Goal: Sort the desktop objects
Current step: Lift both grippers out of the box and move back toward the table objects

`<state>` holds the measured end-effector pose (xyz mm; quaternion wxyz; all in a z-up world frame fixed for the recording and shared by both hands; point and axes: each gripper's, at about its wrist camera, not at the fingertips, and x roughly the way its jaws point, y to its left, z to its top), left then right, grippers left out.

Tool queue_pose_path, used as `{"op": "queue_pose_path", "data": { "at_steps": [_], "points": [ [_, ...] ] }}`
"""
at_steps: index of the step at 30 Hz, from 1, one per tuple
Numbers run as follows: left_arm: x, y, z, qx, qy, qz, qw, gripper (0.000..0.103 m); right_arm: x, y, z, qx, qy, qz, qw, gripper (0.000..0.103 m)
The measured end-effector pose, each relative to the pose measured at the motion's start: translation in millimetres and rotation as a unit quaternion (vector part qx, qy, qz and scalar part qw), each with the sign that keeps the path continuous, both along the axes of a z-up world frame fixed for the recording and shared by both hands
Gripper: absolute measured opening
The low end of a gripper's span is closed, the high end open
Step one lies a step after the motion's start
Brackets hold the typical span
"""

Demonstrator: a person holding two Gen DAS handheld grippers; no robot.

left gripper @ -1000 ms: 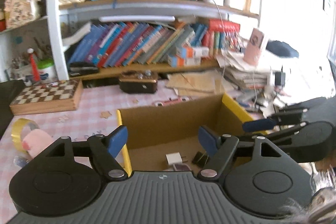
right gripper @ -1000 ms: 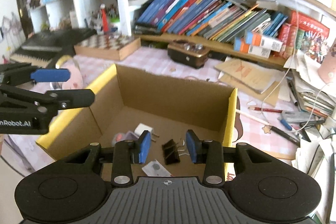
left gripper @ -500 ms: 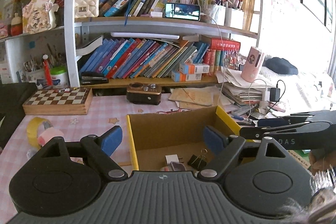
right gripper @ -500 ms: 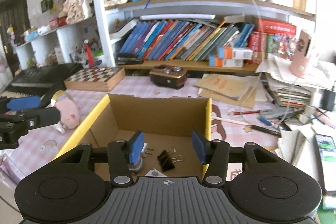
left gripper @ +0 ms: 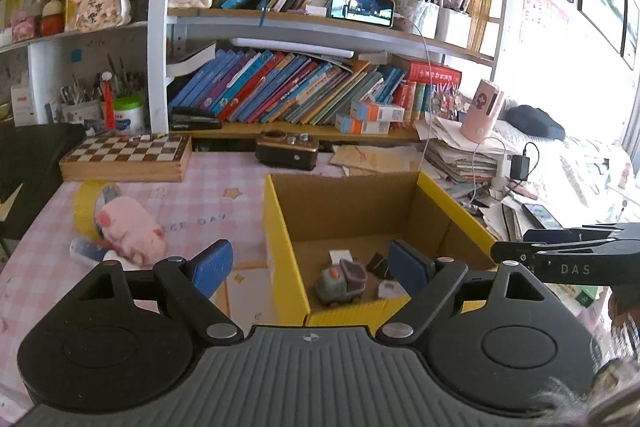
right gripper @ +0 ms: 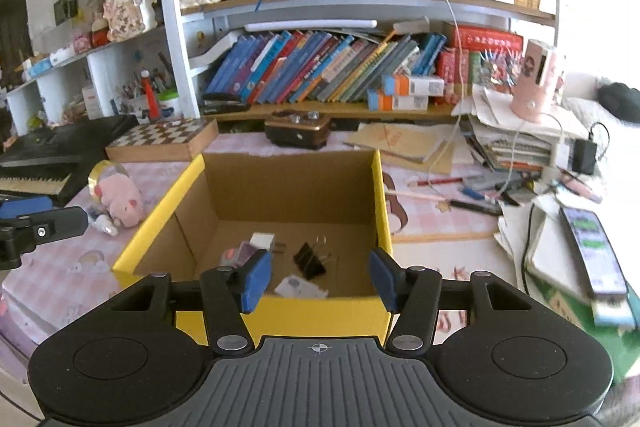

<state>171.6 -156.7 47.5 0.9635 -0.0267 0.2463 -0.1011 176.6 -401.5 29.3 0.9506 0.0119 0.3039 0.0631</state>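
Note:
A yellow-edged cardboard box stands open on the pink checked tablecloth. Inside lie a grey toy car, a white plug adapter, a black binder clip and a small white packet. My left gripper hovers open over the box's near left corner, empty. My right gripper hangs just before the box's near wall, its jaws opening with nothing between them. A pink plush pig lies left of the box against a yellow tape roll.
A chessboard box and a brown radio sit behind the box, below crowded bookshelves. Pens, cables, paper stacks and a phone clutter the right side. A black keyboard lies at the far left.
Both grippers have drawn back from the box, which now looks smaller and farther. Both pairs of jaws stand wider than a second ago. The box's contents have stayed put.

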Motion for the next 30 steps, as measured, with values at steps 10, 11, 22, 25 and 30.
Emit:
{"op": "queue_pose_path", "data": {
  "at_steps": [10,11,22,25,30],
  "points": [
    [-26.8,29.8,-17.2,-0.006,0.024,-0.017,0.9996,0.084,-38.8,36.3,-17.4,0.009,0.024,-0.037,0.999,0.057],
    [-29.7,33.5,-18.5,-0.006,0.026,-0.020,0.9995,0.084,-43.8,41.0,-19.2,0.012,0.027,-0.040,0.999,0.057],
    [-54.3,67.5,-32.0,0.003,0.050,-0.051,0.9974,0.084,-88.9,81.4,-40.0,0.020,0.074,-0.069,0.995,0.057],
    [-60.8,77.2,-38.3,0.005,0.055,-0.056,0.9969,0.085,-97.4,94.6,-44.1,0.024,0.082,-0.072,0.994,0.057],
    [-70.3,92.8,-46.5,0.004,0.068,-0.063,0.9957,0.085,-110.3,115.7,-47.4,0.028,0.084,-0.083,0.993,0.057]
  ]
}}
